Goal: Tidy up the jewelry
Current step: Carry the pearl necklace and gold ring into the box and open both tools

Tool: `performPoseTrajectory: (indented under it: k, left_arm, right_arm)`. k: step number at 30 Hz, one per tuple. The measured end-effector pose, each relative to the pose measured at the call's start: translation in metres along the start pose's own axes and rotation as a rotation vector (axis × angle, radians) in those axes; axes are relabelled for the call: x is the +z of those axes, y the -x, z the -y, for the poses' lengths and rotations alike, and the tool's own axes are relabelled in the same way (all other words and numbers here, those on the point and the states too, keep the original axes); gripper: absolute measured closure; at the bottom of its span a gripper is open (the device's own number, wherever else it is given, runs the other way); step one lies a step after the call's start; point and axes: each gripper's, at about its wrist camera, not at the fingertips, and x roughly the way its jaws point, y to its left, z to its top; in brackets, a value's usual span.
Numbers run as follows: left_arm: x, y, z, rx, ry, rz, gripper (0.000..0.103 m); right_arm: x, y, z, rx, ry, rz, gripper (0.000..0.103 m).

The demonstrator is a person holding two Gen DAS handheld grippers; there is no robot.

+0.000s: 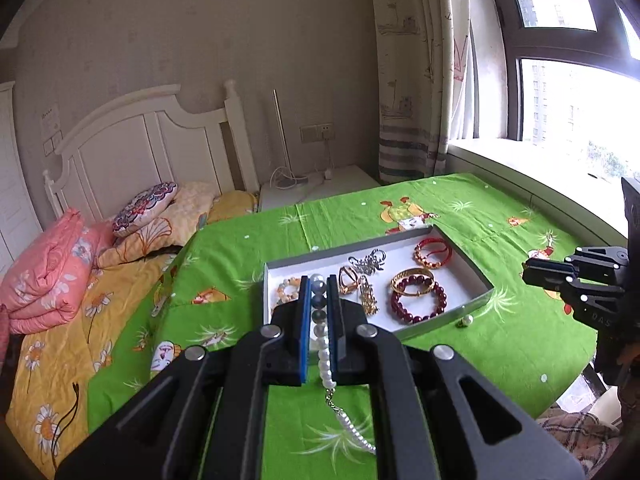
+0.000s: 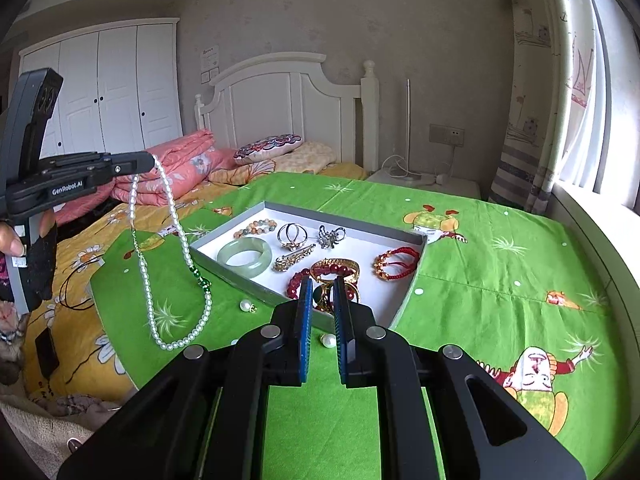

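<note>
Left gripper (image 2: 150, 165), lettered "GenRobot.AI", clamped a pearl necklace (image 2: 176, 216), which hung above the green cloth (image 2: 480, 280) beside the jewelry tray (image 2: 408, 300). Right gripper (image 2: 322, 308) hovered with jaws parted, empty.

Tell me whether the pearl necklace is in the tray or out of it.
Out. The pearl necklace hangs from the shut left claw, its loop dangling over the green cloth beside the tray, not inside.
</note>
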Motion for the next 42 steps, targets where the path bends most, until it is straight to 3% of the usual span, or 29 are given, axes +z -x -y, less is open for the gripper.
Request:
performPoseTrajectory:
  k: [12,18,34,38,42]
  left_arm:
    - [0.067,0.019,0.005,0.042,-0.101,0.124,0.096]
    - [0.092,0.015,0.016,0.045,-0.148,0.145,0.096]
    - [0.139,-0.06,0.055,-0.032,-0.131,0.14,0.096]
    - [0.138,-0.081,0.065,-0.031,-0.135,0.141,0.096]
    - [0.12,-0.113,0.073,-0.021,-0.172,0.079,0.096]
  right_arm:
    - [0.014,-0.018,-0.008,-0.002,0.044,-0.013,0.092]
    - [0.013,-0.031,-0.008,-0.002,0.041,-0.03,0.092]
    - [0.006,-0.1,0.02,-0.071,-0.003,-0.157,0.092]
    - [0.002,-0.116,0.026,-0.106,-0.001,-0.207,0.092]
    - [0.0,-0.126,0.028,-0.131,-0.004,-0.249,0.092]
